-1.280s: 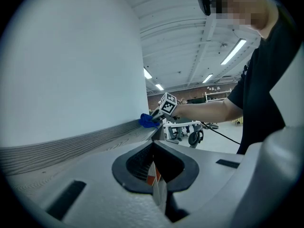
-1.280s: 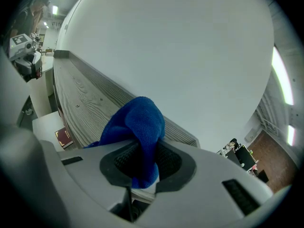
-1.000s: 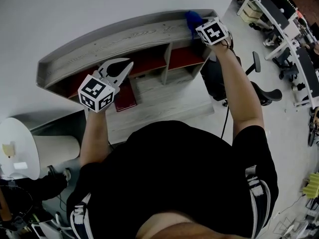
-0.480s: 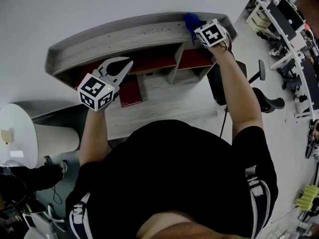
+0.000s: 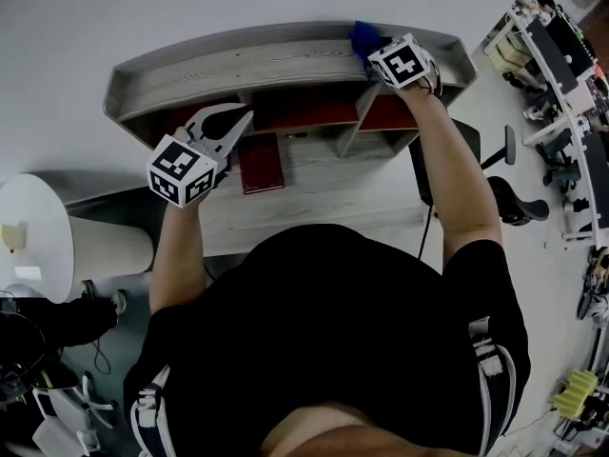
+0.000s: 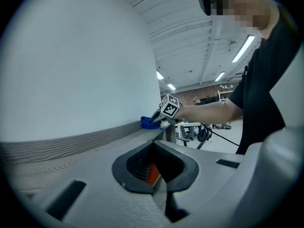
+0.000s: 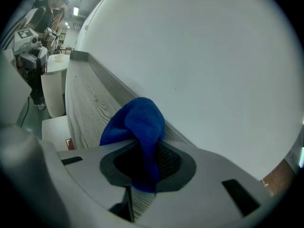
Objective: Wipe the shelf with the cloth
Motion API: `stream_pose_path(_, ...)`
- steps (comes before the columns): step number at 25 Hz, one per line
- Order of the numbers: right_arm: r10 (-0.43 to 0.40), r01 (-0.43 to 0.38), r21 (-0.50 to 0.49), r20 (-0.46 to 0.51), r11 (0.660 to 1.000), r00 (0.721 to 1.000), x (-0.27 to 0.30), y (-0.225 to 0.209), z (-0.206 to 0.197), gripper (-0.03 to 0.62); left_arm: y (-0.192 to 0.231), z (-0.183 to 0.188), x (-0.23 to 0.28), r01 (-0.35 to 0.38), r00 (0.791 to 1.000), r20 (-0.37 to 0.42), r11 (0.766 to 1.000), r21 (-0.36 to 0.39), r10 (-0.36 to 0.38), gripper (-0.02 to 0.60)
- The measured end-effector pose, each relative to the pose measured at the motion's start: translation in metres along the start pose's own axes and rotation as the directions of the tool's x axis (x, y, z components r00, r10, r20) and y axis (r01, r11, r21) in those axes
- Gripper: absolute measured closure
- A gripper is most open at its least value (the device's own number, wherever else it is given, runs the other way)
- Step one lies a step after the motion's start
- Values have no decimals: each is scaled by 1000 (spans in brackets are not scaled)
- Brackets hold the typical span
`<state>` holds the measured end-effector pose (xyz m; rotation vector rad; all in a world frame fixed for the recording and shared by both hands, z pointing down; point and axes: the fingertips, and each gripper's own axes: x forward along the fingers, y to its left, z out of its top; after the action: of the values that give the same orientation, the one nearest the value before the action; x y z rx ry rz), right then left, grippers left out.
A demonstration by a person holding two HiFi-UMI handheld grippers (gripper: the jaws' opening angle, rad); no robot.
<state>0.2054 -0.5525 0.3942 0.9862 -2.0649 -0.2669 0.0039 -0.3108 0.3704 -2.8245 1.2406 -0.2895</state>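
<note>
The blue terry cloth is clamped in the jaws of the right gripper and pressed just ahead of it onto the grey wood-grain shelf, against the back rim. Wiping is judged to be in hand, and a sweep toward that gripper's left is called for. The left gripper is held closed on nothing.

Right arm is stretched well forward, the right gripper out at full reach, jaws clamped on a blue cloth. Left arm is bent and held lower. The left gripper points ahead in the air, jaws pressed together on nothing.
</note>
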Motion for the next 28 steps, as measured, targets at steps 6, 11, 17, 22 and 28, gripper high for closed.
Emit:
stream_pose_path(6, 33, -33, -8, 35, 999, 999, 7, 31, 29, 525, 11, -3, -23, -23, 1000, -7, 1000, -4, 23, 565)
stream_pose_path(11, 60, -58, -32, 51, 998, 997, 14, 57, 54, 525, 21, -7, -47, -50, 999, -15, 999, -6, 50, 565)
stream_pose_path(17, 96, -91, -73, 68, 993, 993, 21, 91, 86, 525, 35, -11, -79, -93, 996, -19, 996, -15, 93, 565)
stream_pose_path(22, 123, -115, -104, 82, 988, 989, 27, 120, 111, 525, 47, -19, -104, -121, 992, -29, 992, -24, 120, 565)
stream_pose_path(28, 154, -138, -153, 102, 979, 983, 32, 154, 141, 525, 54, -24, -131, -149, 988, -34, 988, -29, 148, 565)
